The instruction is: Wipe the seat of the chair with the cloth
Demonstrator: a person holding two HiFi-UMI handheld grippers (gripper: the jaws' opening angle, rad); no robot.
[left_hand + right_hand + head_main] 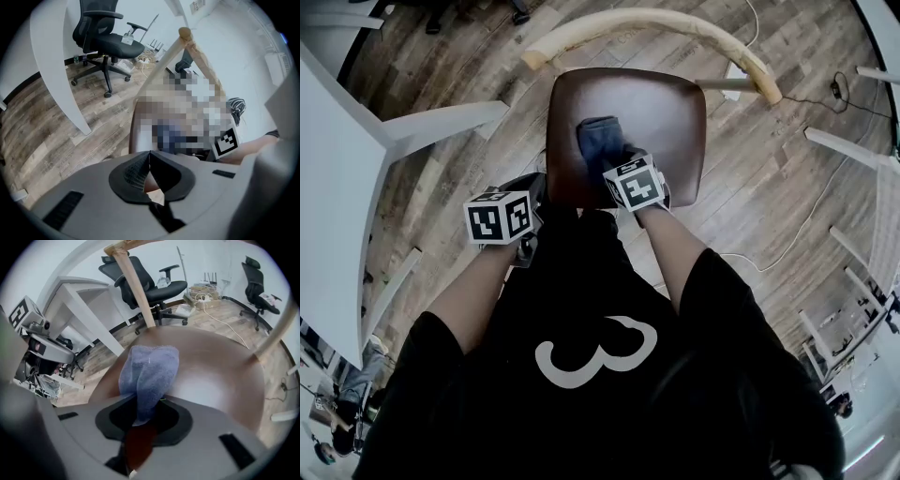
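The chair has a glossy dark brown seat (pixel 675 112) and a curved pale wooden backrest (pixel 675 23). A blue-grey cloth (pixel 598 142) lies bunched on the seat's near left part. My right gripper (pixel 623 173) is shut on the cloth (pixel 149 376), which fans out ahead of the jaws onto the seat (pixel 215 376). My left gripper (pixel 530 202) hangs off the seat's near left edge with its jaws shut and nothing held (pixel 149 171). In the left gripper view the seat is largely under a mosaic patch.
A white table (pixel 337 197) with slanted legs stands at the left. White cables (pixel 787 234) trail over the wooden floor at the right. Black office chairs (pixel 150 282) and a white desk (pixel 79 305) stand beyond the chair.
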